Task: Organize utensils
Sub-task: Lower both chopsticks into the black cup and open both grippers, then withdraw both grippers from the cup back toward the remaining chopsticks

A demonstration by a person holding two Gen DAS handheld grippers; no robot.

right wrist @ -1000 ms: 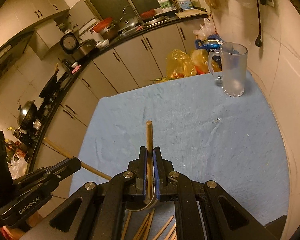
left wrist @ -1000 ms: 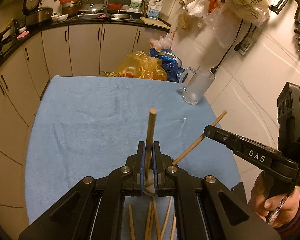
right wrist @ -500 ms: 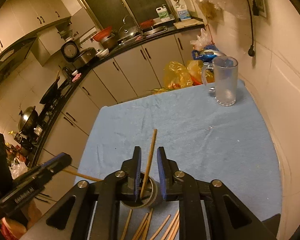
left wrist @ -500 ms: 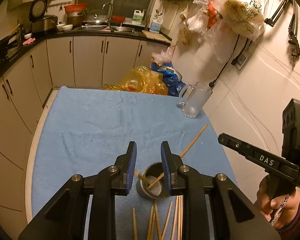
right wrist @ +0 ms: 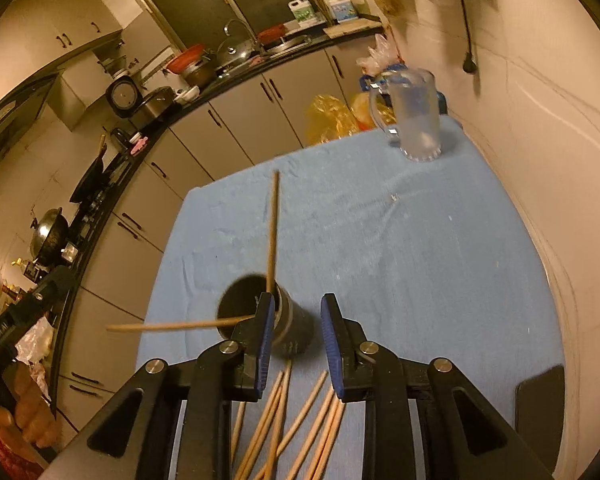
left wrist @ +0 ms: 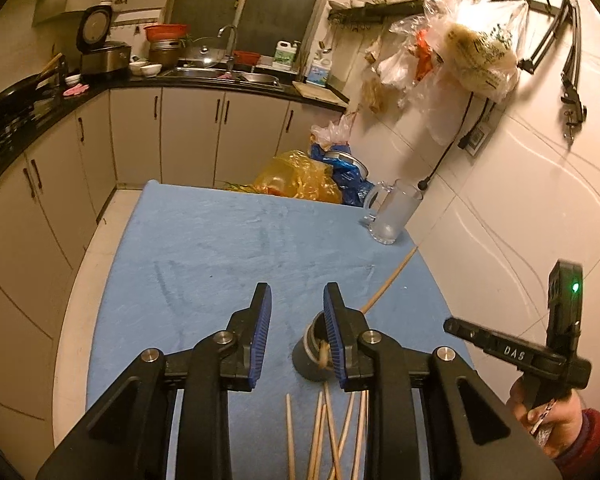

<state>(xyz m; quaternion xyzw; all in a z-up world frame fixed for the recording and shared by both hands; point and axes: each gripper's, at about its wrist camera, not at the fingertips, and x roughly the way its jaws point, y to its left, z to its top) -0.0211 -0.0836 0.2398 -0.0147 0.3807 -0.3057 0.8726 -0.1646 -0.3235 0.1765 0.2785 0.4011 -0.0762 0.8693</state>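
Observation:
A dark metal cup (right wrist: 288,332) stands on the blue cloth; it also shows in the left wrist view (left wrist: 308,354), partly behind a finger. Two wooden chopsticks (right wrist: 273,232) lean out of it, one upward, one to the left (right wrist: 172,325). In the left wrist view one chopstick (left wrist: 390,280) leans to the right. Several loose chopsticks (right wrist: 284,432) lie on the cloth below the cup, also in the left wrist view (left wrist: 328,436). My left gripper (left wrist: 296,328) is open and empty above the cloth. My right gripper (right wrist: 294,332) is open and empty just behind the cup.
A frosted glass mug (left wrist: 392,216) stands at the table's far right corner, also in the right wrist view (right wrist: 418,124). Yellow and blue plastic bags (left wrist: 300,180) lie beyond the far edge. A wall (left wrist: 500,220) runs along the right. Kitchen cabinets (left wrist: 140,136) stand behind.
Both grippers were shut on a chopstick each over the cup. They opened, the chopsticks dropped into the cup, and both grippers pulled back and apart.

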